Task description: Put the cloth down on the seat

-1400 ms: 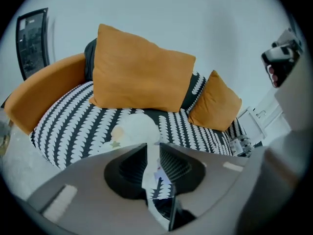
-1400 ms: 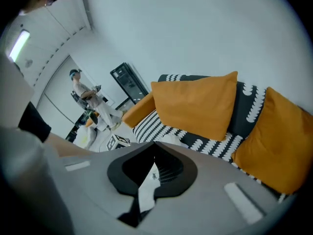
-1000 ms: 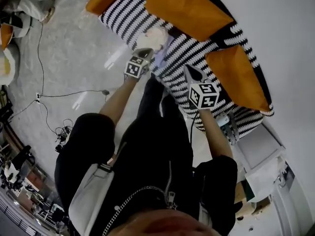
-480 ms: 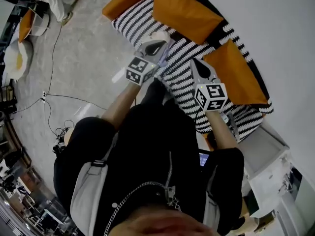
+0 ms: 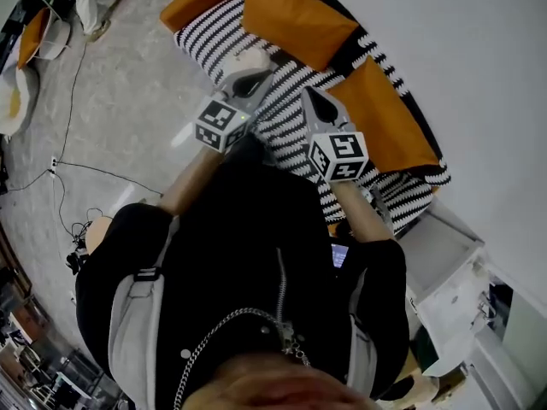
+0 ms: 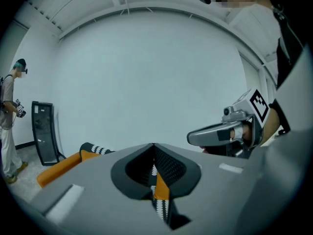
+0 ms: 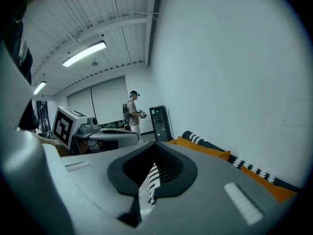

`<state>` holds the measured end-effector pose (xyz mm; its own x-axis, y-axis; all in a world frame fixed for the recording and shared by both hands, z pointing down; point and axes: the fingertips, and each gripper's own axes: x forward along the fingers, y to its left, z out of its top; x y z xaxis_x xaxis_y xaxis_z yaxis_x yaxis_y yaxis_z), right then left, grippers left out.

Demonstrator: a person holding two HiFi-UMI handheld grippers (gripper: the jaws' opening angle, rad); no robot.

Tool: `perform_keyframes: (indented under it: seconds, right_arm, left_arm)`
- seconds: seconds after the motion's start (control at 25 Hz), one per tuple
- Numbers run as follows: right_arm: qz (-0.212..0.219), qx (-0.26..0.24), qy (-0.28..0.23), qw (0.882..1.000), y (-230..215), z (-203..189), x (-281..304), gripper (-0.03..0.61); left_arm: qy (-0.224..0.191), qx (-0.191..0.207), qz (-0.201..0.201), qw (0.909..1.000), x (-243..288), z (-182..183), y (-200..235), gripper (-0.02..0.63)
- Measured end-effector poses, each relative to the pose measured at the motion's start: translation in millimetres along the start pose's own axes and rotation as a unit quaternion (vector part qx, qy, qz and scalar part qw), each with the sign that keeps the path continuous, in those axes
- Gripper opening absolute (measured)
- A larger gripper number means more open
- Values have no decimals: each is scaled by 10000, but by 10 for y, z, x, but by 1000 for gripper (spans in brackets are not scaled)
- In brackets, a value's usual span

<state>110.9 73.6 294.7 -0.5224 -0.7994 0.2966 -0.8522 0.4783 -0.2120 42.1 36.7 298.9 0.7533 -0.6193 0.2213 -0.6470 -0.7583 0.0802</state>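
1. Cream, crumpled cloth (image 5: 245, 58) lies on the black-and-white striped sofa seat (image 5: 282, 116), towards its front edge and in front of the orange back cushions (image 5: 291, 15).
2. The left gripper (image 5: 256, 77) has its jaws closed tip to tip with nothing pinched between them. In the head view its tip shows just beside the cloth.
3. The right gripper (image 5: 309, 97) is likewise closed and empty, over the striped seat and apart from the cloth.

Lab-like room: floor cables (image 5: 94, 169), strip lights (image 7: 84, 53)
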Motion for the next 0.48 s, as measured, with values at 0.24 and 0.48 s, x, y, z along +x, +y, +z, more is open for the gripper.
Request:
perform_keyframes:
  seconds: [0.24,0.48]
  right_arm:
    - [23,-89,-149,9998,70,70,-220,0]
    - [-57,-96,-194,9998,46,73,-372,0]
  left_arm:
    - [101,100,-135,9998,0,-32,-235,9]
    - [97,218,-191,9995,43,-65,-314,9]
